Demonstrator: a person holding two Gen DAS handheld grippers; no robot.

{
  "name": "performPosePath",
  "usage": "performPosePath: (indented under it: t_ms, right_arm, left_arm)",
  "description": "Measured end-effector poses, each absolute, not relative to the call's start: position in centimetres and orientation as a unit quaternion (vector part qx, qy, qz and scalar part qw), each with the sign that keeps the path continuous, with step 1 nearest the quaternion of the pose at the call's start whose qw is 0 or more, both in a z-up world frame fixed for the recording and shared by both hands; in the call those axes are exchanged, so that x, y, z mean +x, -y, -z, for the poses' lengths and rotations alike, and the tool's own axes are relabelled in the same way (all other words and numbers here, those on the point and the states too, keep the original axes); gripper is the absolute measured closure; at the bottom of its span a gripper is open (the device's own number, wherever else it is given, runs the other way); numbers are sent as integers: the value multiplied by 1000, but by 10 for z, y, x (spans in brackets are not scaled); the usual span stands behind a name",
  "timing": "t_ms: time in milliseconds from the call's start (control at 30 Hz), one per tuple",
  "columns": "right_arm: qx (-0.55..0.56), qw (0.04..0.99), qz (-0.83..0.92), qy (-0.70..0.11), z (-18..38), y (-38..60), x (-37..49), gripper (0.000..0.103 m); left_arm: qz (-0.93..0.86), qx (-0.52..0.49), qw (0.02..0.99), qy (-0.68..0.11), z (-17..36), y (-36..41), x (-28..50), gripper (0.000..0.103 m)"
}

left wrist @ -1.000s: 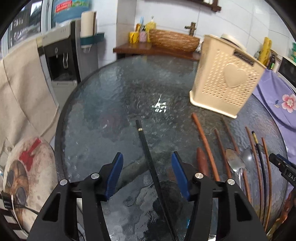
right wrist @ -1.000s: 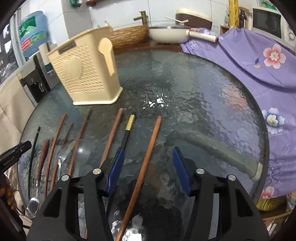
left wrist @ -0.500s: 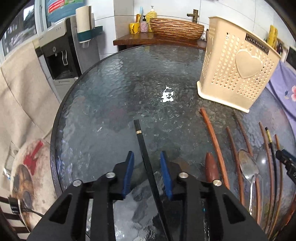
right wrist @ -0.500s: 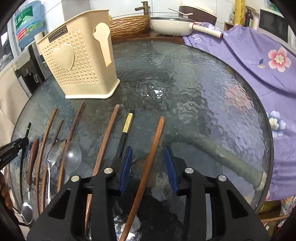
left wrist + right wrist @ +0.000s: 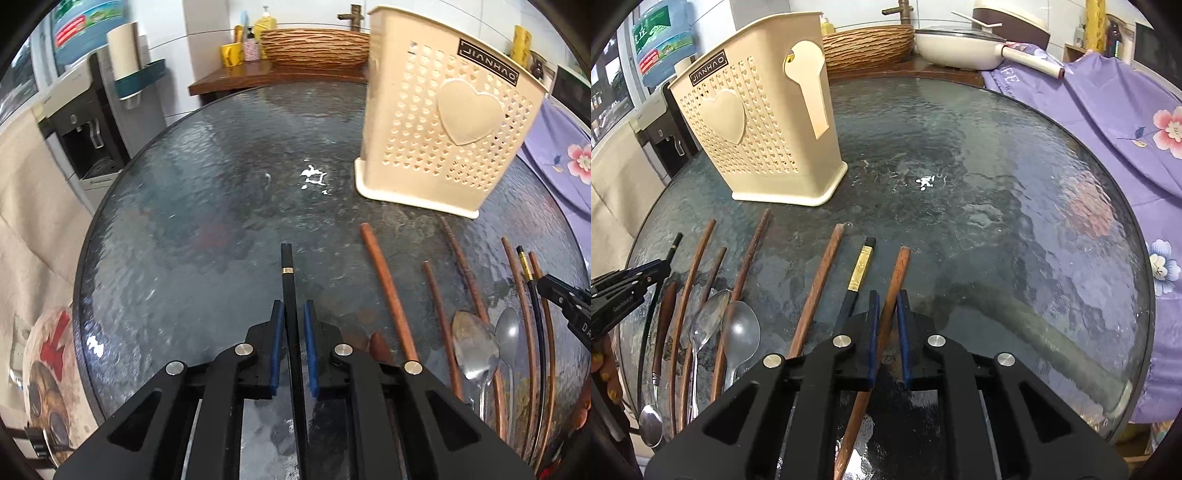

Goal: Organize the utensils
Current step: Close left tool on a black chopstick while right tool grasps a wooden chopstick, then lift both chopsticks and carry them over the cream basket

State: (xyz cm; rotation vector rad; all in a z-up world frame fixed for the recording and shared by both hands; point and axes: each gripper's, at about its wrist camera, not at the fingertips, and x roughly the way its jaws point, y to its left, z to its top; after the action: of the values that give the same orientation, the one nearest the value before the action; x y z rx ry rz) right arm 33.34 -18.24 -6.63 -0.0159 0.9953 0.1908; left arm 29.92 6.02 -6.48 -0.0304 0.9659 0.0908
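A broad stretch of bare glass table [image 5: 207,206] lies open across the centre and left of the left wrist view, offering clear passage. At upper right the cream utensil basket [image 5: 443,122] stands upright as the one tall obstacle. Along the lower right, a close row of wooden chopsticks [image 5: 384,288] and metal spoons [image 5: 476,350] crowds the surface, leaving only narrow gaps. In the right wrist view, the table's centre and right [image 5: 997,192] stay free up to the purple flowered cloth [image 5: 1108,110] draped beyond the right rim; the basket [image 5: 757,129] blocks the upper left.
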Motion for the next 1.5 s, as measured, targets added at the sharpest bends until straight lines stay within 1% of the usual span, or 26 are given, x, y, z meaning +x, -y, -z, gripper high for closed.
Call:
performPosePath:
  t_ms: [100, 333, 533, 633, 833, 1200, 1333, 1500]
  right_arm:
    - [-7, 871, -98, -481, 66, 184, 338, 93]
    - [-3, 868, -106, -486, 65, 185, 346, 95]
    - [30, 864, -127, -486, 62, 190, 351, 96]
    - [35, 871, -134, -472, 52, 192, 350, 96]
    - [53, 889, -159, -427, 15, 195, 342, 96]
    - [41, 917, -207, -339, -70, 199, 305, 96]
    - [37, 919, -221, -324, -89, 203, 294, 96]
    - [23, 919, -234, -316, -98, 199, 282, 96]
  left_arm:
    - [-33, -11, 883, -469, 65, -61, 303, 95]
    - [-20, -3, 884, -467, 65, -56, 307, 96]
    - [1, -28, 885, -465, 63, -57, 312, 96]
    - [5, -31, 889, -456, 57, -56, 312, 96]
    - [25, -34, 909, -415, 24, -50, 302, 96]
    - [70, -32, 939, -335, -53, -45, 265, 96]
    - [82, -34, 947, -309, -79, -47, 251, 96]
    - [86, -43, 949, -300, -83, -50, 243, 96]
